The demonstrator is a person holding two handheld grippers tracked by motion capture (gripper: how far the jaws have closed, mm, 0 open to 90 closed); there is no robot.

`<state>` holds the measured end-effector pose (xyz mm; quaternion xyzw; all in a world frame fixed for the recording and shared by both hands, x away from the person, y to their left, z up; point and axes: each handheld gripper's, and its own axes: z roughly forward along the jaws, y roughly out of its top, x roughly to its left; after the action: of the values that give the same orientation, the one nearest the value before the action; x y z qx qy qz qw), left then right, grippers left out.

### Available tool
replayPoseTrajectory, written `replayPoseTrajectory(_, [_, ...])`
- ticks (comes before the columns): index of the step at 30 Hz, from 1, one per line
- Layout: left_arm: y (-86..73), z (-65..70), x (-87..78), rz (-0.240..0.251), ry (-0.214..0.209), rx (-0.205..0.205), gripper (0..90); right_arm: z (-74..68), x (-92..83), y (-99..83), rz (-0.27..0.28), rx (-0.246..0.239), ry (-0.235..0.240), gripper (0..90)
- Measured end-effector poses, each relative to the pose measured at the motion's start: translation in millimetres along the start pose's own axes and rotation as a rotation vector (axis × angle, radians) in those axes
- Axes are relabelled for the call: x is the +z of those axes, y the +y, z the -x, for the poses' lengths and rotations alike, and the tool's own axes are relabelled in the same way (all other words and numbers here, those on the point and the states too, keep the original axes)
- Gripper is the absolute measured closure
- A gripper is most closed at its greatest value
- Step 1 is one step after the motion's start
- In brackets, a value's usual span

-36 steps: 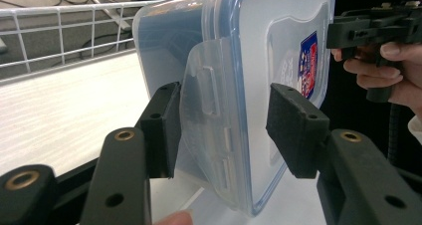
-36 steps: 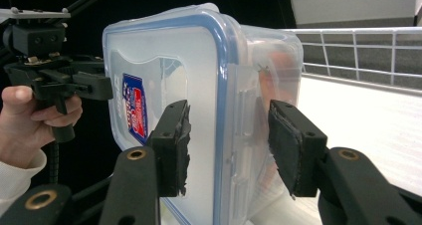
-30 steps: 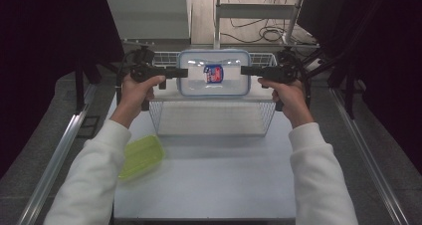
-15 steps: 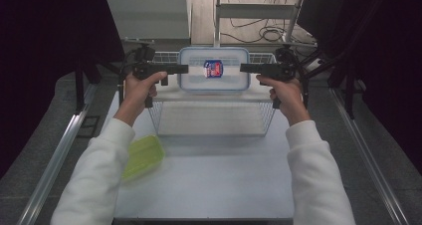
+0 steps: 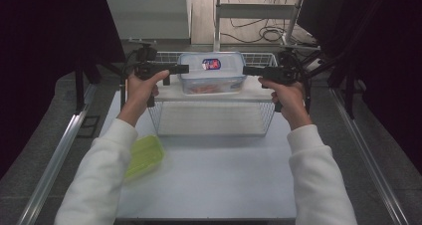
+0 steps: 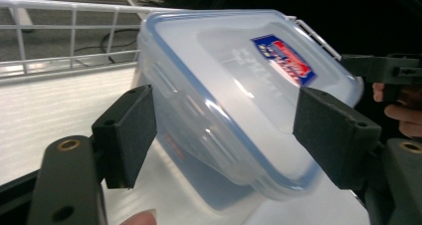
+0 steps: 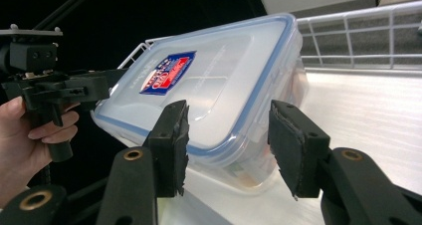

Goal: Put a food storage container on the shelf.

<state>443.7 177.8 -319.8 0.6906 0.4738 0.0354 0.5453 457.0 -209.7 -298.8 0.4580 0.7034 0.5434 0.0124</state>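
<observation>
Lidded container set on the rack's shelf, tongs at either end

The clear plastic container point(image 5: 211, 75) lay with its long axis across the wire basket point(image 5: 214, 116), on the pale shelf point(image 5: 251, 93) at the basket's top. The left tongs point(image 5: 185, 68) had just been opening; their foam pads point(image 6: 130, 130) stood apart, straddling the container's short end without pressing it. The right tongs point(image 5: 246, 70) stood part-open at the opposite end, clear of it, both about equally near. Smooth translucent walls, blue-rimmed lid, a red-and-blue label point(image 7: 166, 73); a green lid point(image 5: 144, 156) lay on the tabletop point(image 5: 214, 175).
</observation>
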Motion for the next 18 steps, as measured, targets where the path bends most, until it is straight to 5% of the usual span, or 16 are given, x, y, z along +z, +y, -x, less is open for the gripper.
replayPoseTrajectory(7, [-10.1, 14.1, -18.6, 0.033, 0.003, 0.047, 27.9, -1.3, -16.0, -7.8, 0.024, -0.023, 0.003, 51.6])
replayPoseTrajectory(9, [-17.0, 19.4, -24.6, 0.014, -0.007, 0.079, 38.6, -1.5, -19.6, -11.3, 0.021, -0.032, 0.006, 50.4])
replayPoseTrajectory(12, [-26.9, 22.7, -31.1, -0.023, 0.045, 0.087, 56.3, -0.6, -23.3, -16.1, 0.013, -0.034, 0.013, 48.8])
replayPoseTrajectory(15, [-35.9, 24.4, -34.0, -0.064, -0.024, 0.130, 80.9, 0.2, -25.6, -20.9, 0.008, -0.035, 0.015, 46.7])
replayPoseTrajectory(18, [-44.1, 29.5, -27.7, -0.118, -0.050, 0.181, 89.8, -0.4, -26.2, -26.2, 0.003, -0.045, 0.018, 45.1])
